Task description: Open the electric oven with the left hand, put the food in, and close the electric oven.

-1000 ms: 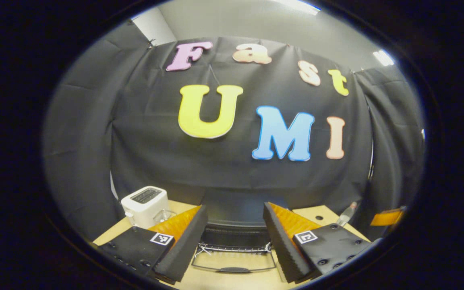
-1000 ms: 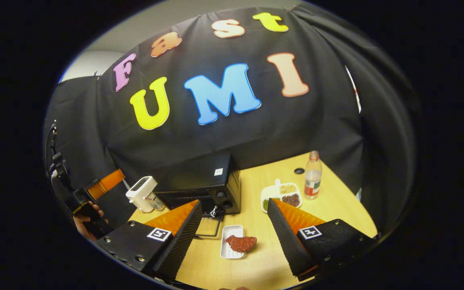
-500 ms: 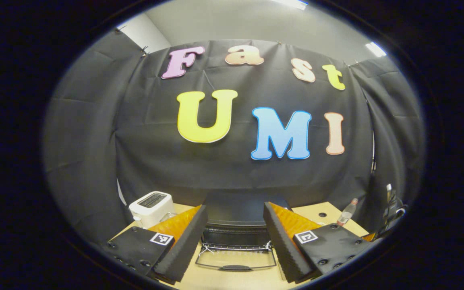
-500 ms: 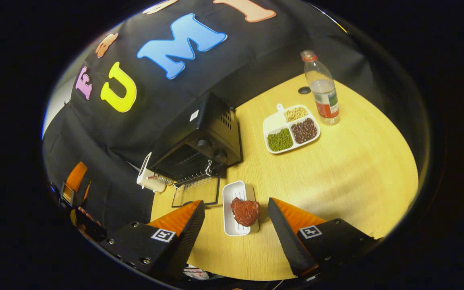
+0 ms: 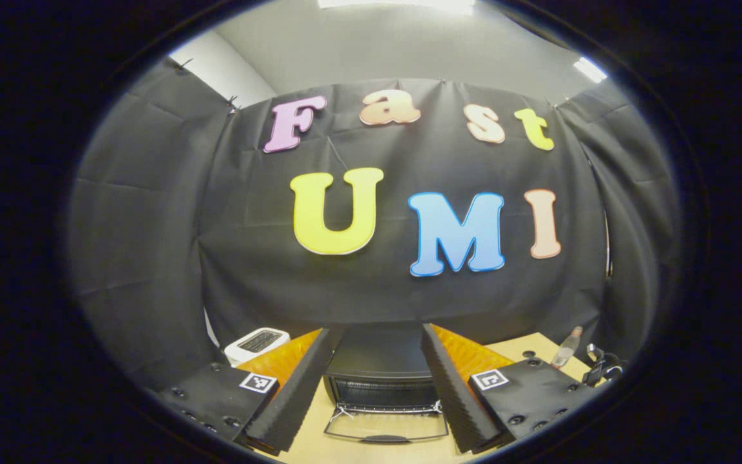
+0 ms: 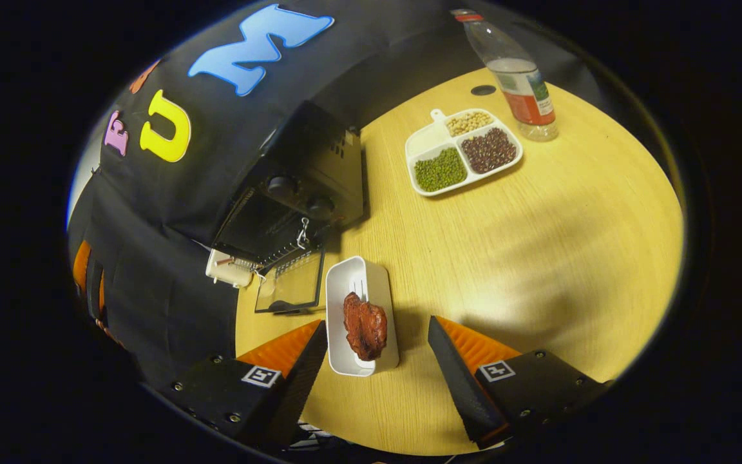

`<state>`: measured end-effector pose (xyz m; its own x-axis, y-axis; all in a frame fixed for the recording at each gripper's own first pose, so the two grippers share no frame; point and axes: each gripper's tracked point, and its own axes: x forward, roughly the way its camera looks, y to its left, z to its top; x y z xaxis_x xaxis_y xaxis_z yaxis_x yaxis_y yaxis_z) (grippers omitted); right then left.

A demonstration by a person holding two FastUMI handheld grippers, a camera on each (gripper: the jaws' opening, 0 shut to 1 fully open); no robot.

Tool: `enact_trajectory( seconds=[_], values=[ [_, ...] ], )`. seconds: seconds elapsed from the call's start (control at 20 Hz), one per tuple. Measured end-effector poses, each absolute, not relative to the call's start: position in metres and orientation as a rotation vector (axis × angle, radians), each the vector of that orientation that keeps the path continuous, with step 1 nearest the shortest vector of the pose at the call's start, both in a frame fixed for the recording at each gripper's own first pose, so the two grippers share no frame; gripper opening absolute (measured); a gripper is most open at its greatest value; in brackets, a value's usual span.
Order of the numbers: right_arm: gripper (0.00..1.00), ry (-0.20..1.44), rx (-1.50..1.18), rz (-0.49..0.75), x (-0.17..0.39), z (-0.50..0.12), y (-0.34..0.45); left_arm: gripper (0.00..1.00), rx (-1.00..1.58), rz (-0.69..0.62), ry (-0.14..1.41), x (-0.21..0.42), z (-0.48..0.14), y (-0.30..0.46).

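Observation:
The black electric oven [image 5: 377,357] stands ahead of my left gripper [image 5: 376,332], its glass door [image 5: 387,426] folded down flat on the table. The left gripper is open and holds nothing. In the right gripper view the oven [image 6: 300,187] sits at upper left with its door [image 6: 288,283] down. A white tray [image 6: 359,283] carrying a dark red piece of meat [image 6: 364,325] lies lengthwise in front of the door. My right gripper [image 6: 376,322] hangs open over the tray's near end, one finger on each side, with a gap to the right finger.
A white toaster [image 5: 256,341] stands left of the oven. On the wooden table [image 6: 538,225] to the right are a divided white plate of beans [image 6: 464,151] and a plastic bottle [image 6: 516,71]. The bottle [image 5: 567,354] also shows far right.
My right gripper has tipped down and come close over the tray, which now lies between its fingers. The left gripper has drawn back a little from the open oven.

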<state>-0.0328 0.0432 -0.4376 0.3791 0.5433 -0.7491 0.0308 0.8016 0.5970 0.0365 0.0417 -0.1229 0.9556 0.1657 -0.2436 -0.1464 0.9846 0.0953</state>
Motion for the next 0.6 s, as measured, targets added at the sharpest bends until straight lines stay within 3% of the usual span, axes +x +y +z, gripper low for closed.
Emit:
enact_trajectory(
  seconds=[0.1, 0.2, 0.3, 0.4, 0.45, 0.5, 0.6],
  values=[
    [0.82, 1.197, 0.575, 0.363, -0.036, -0.451, 0.046, 0.97, 0.064, 0.168, 0.29, 0.035, -0.135, 0.038],
    [0.82, 1.212, 0.597, 0.385, -0.037, -0.452, 0.049, 0.97, 0.067, 0.186, 0.31, 0.035, -0.139, 0.039],
    [0.27, 1.215, 0.673, 0.403, -0.032, -0.451, 0.058, 0.94, 0.075, 0.202, 0.316, 0.036, -0.142, 0.04],
    [0.21, 1.231, 0.682, 0.461, -0.035, -0.448, 0.061, 0.97, 0.072, 0.21, 0.321, 0.038, -0.142, 0.036],
    [0.21, 1.225, 0.673, 0.487, -0.034, -0.442, 0.056, 0.94, 0.072, 0.211, 0.321, 0.038, -0.143, 0.033],
    [0.07, 1.223, 0.681, 0.485, -0.024, -0.445, 0.063, 0.97, 0.075, 0.216, 0.322, 0.038, -0.141, 0.031],
    [0.07, 1.225, 0.691, 0.487, -0.017, -0.445, 0.061, 0.97, 0.069, 0.218, 0.313, 0.039, -0.139, 0.027]
  ],
)
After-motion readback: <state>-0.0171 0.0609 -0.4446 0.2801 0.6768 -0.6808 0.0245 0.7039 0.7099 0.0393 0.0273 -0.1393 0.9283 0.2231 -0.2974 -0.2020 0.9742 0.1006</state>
